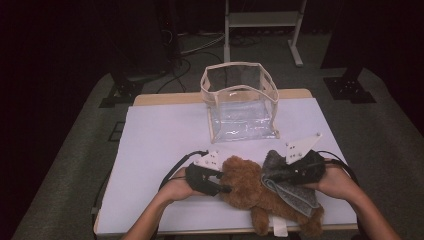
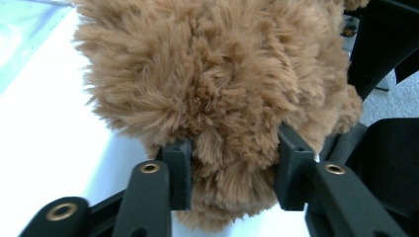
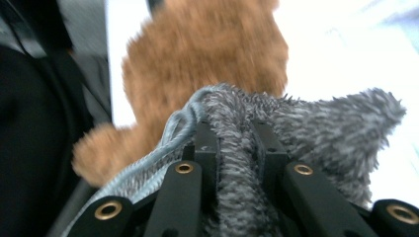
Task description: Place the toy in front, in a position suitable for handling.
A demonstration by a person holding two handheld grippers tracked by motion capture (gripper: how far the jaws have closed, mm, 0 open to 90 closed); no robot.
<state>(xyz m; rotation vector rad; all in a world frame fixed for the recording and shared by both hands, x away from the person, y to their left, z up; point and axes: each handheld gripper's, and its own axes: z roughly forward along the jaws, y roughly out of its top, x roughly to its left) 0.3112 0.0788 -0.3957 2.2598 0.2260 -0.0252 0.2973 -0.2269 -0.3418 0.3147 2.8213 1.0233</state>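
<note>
We hold the brown plush bear near the front edge of the white counter, lying with its head toward our left and its legs reaching toward the front right corner. Our left gripper pinches the bear's head; in the left gripper view the bear bulges between the two black jaws, whose pads press into the fur from both sides. Our right gripper is clamped on a grey fuzzy cloth that drapes over the bear's middle; in the right gripper view the cloth is bunched tight between the jaws, with the bear blurred behind it. A clear bag with cream trim stands open at the far side of the counter, well apart from the bear.
</note>
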